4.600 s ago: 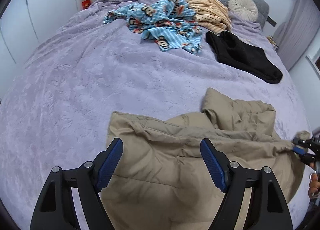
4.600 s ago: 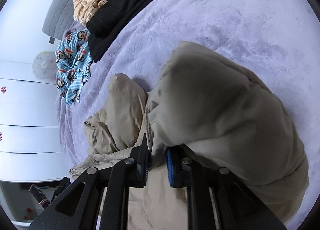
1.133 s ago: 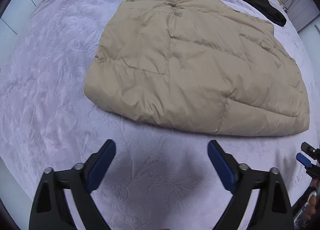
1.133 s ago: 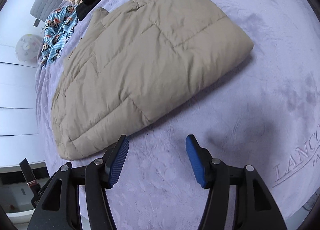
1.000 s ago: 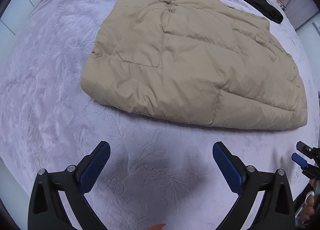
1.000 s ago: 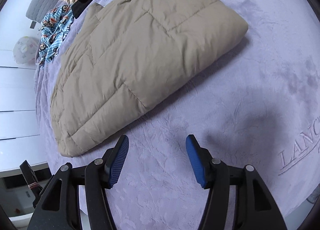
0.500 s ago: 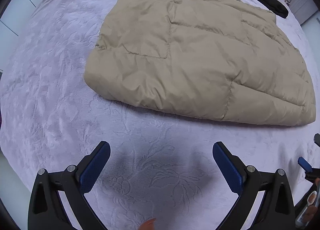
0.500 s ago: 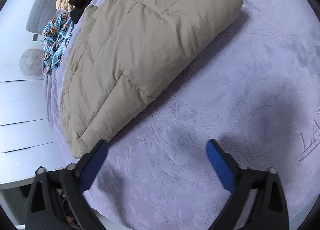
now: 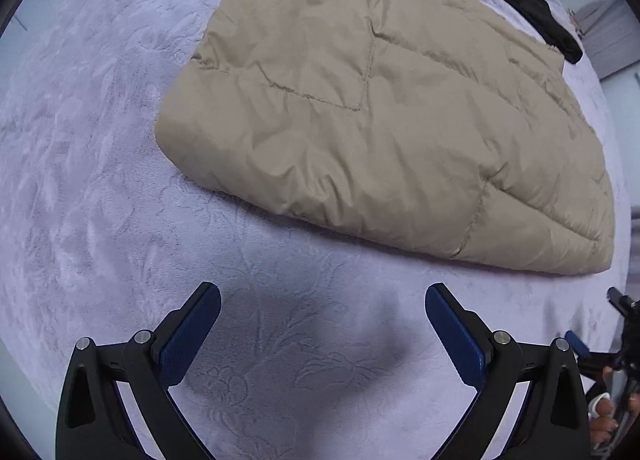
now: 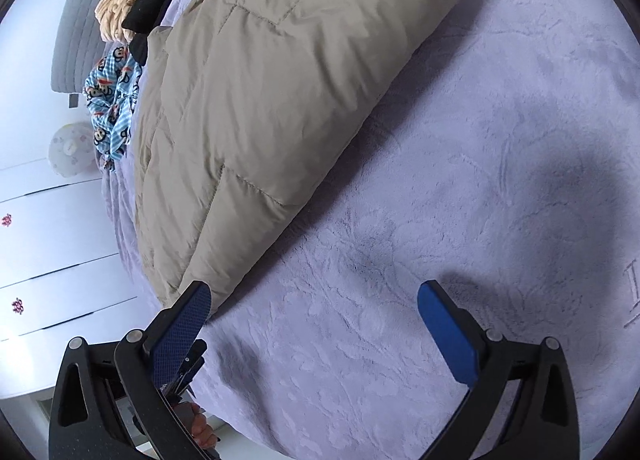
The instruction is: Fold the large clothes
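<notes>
Beige puffer jacket (image 9: pixel 384 116) lies folded flat on lavender bed (image 9: pixel 100 188). Left gripper (image 9: pixel 322 324) and right gripper (image 10: pixel 312 320) spread wide, empty, just off jacket's near edge. Likely next: pinch near-edge corners together, fold evenly away.

**A puffy coat folded on the bed**

The tan puffy coat (image 9: pixel 384 108) lies flat on the purple bed cover (image 9: pixel 100 180). It is folded into one big, thick block. Stitched lines cross its top and make soft squares. The cloth has small wrinkles. Its near edge is round and fat.
</notes>
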A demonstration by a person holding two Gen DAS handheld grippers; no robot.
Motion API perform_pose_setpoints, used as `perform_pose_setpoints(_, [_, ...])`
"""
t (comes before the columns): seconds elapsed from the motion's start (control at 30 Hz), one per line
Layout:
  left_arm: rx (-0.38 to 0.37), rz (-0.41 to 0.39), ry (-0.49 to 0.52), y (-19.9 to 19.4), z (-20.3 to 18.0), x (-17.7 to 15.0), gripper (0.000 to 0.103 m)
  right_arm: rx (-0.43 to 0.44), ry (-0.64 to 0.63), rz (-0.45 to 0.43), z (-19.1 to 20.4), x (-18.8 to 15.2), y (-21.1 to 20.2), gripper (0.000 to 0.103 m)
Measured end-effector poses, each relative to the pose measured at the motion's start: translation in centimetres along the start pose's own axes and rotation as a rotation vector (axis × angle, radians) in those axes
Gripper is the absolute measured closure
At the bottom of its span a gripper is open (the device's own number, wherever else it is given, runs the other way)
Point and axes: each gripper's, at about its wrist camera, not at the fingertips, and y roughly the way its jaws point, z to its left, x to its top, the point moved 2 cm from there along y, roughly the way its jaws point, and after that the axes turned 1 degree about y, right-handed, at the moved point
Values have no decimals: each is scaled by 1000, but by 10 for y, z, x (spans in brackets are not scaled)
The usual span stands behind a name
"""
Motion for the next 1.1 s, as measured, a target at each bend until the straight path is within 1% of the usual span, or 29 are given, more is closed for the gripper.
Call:
perform_pose_setpoints(0.13, [-164, -67, -129, -5, 21, 14, 1, 42, 10, -16, -3, 12, -2, 0])
perform_pose_setpoints(0.2, [-227, -67, -189, 3, 35, 21, 1, 70, 22, -37, -3, 22, -2, 0])
perform_pose_setpoints(0.27, [-275, -49, -236, 17, 44, 26, 1, 101, 39, -50, -3, 32, 1, 0])
perform_pose_setpoints(0.33, [-301, -16, -263, 33, 47, 31, 1, 128, 50, -55, -2, 40, 7, 0])
perform_pose_setpoints(0.4, [-316, -17, -260, 44, 48, 36, 1, 150, 57, -48, -3, 47, 17, 0])
perform_pose_setpoints(0.53, [-361, -93, -265, 46, 48, 56, 1, 195, 68, -32, 1, 63, 41, 0])
perform_pose_setpoints(0.67, [-408, -141, -355, 51, 54, 76, 1, 312, 69, -73, 19, 83, 47, 0])
perform_pose_setpoints(0.73, [-406, -149, -390, 58, 55, 82, 1, 344, 89, -83, 23, 94, 53, 0])
perform_pose_setpoints(0.77, [-392, -157, -397, 59, 55, 86, 5, 343, 99, -79, 22, 95, 57, 0])
perform_pose_setpoints(0.8, [-376, -161, -400, 60, 58, 89, 21, 334, 113, -77, 20, 97, 62, 0])
perform_pose_setpoints(0.83, [-378, -157, -398, 59, 57, 91, 31, 328, 125, -75, 18, 98, 64, 0])
perform_pose_setpoints(0.87, [-386, -160, -399, 58, 55, 94, 48, 324, 136, -74, 18, 98, 65, 0])
perform_pose_setpoints(0.9, [-392, -169, -392, 53, 51, 94, 62, 322, 148, -71, 17, 97, 64, 0])
perform_pose_setpoints(0.93, [-381, -182, -371, 47, 50, 95, 66, 311, 167, -64, 17, 97, 64, 3])
perform_pose_setpoints(0.97, [-357, -204, -335, 38, 47, 95, 75, 285, 184, -56, 16, 97, 64, 16])
perform_pose_setpoints(1.0, [-309, -232, -285, 28, 41, 95, 80, 268, 192, -50, 15, 97, 63, 29])
perform_pose_setpoints(1.03, [-255, -261, -223, 17, 29, 95, 81, 284, 195, -44, 15, 96, 62, 50])
perform_pose_setpoints(1.07, [-204, -292, -149, 7, 19, 93, 83, 294, 188, -47, 17, 94, 58, 62])
perform_pose_setpoints(1.1, [-160, -321, -79, -3, 8, 90, 84, 290, 171, -51, 20, 92, 55, 67])
